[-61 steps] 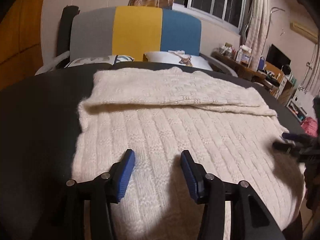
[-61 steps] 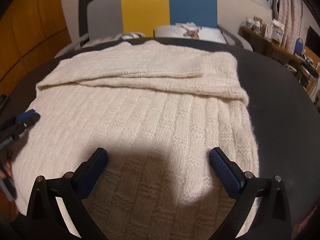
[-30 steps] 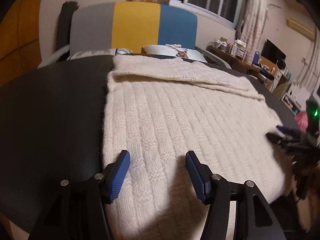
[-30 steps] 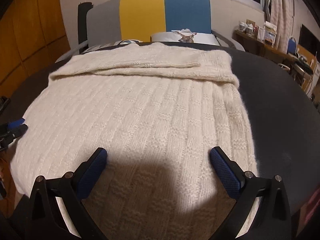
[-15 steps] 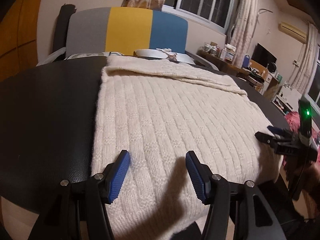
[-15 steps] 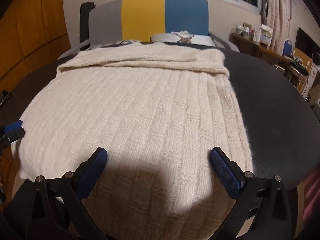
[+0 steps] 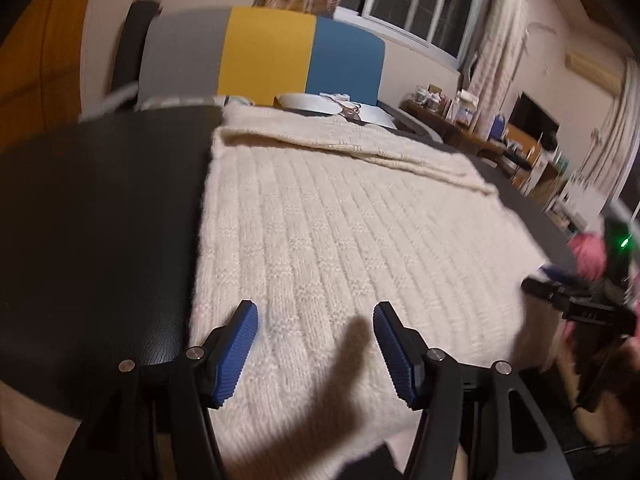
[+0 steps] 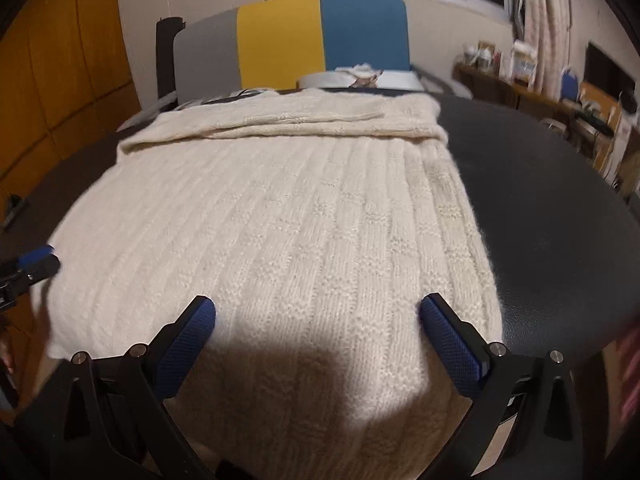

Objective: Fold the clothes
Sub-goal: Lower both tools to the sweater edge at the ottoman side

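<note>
**Both grippers over near hem of sweater, nothing gripped**

Cream knit sweater lies flat on the round black table, far end folded over into a band, near hem hanging off the table's near edge.

Left gripper: jaws opening, blue pads apart, above the sweater's near left part. Fabric lies under the gap; pads not pressing on it.

Right gripper: jaws spread wide, released, over the near right part of the hem. Nothing clamped.

Each gripper's tip shows at the edge of the other's view, beside the sweater's side edge.

Far side: chair with grey, yellow and blue back panels, cushion on the seat. Shelf clutter on the far right is blurred. No brand, label or writing readable anywhere.
</note>
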Demonstrator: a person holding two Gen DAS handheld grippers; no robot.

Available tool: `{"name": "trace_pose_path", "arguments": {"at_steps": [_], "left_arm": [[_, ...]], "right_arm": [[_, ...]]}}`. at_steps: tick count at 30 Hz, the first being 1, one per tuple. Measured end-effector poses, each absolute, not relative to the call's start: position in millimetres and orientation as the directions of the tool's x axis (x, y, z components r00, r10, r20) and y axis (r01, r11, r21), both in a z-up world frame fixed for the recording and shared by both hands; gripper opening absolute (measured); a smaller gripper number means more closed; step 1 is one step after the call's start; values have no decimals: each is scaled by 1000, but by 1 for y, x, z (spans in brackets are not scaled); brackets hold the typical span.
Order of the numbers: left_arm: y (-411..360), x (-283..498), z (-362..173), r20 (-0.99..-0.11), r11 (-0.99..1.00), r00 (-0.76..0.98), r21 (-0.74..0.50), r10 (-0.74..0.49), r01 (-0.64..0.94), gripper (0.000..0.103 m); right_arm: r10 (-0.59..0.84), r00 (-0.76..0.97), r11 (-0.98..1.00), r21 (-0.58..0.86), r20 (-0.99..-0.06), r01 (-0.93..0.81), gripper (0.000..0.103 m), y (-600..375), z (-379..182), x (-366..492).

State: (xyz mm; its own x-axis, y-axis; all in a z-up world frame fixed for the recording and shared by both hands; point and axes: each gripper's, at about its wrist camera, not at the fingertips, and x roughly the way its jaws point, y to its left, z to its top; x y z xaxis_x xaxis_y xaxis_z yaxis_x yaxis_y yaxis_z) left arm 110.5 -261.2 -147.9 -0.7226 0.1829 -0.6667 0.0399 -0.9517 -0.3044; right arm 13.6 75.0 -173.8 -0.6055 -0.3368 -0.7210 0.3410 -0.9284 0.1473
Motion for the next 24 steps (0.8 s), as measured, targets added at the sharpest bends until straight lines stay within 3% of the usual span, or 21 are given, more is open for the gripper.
{"name": "trace_pose_path", "arguments": {"at_steps": [2, 5, 10, 14, 19, 24], "left_arm": [[-275, 120, -147, -649, -924, -722, -379, 238, 37, 61], [-293, 135, -154, -644, -880, -708, -470, 291, 66, 61], [-307, 150, -170, -657, -838, -681, -533, 323, 117, 61], [-309, 151, -184, -684, -818, -638, -557, 355, 143, 61], [-307, 152, -195, -693, -801, -611, -578, 382, 155, 61], [-306, 150, -202, -690, -779, -603, -603, 401, 172, 61]], "right_arm": [[-454, -512, -880, 275, -729, 387, 103, 92, -163, 10], [-615, -436, -789, 500, -657, 357, 103, 141, -153, 14], [-723, -373, -677, 703, -581, 219, 103, 211, -181, 33], [-764, -347, -613, 779, -543, 131, 103, 228, -214, 41], [-756, -300, -605, 796, -582, -18, 103, 226, -254, 37], [-738, -275, -634, 773, -617, -31, 103, 213, -255, 35]]}}
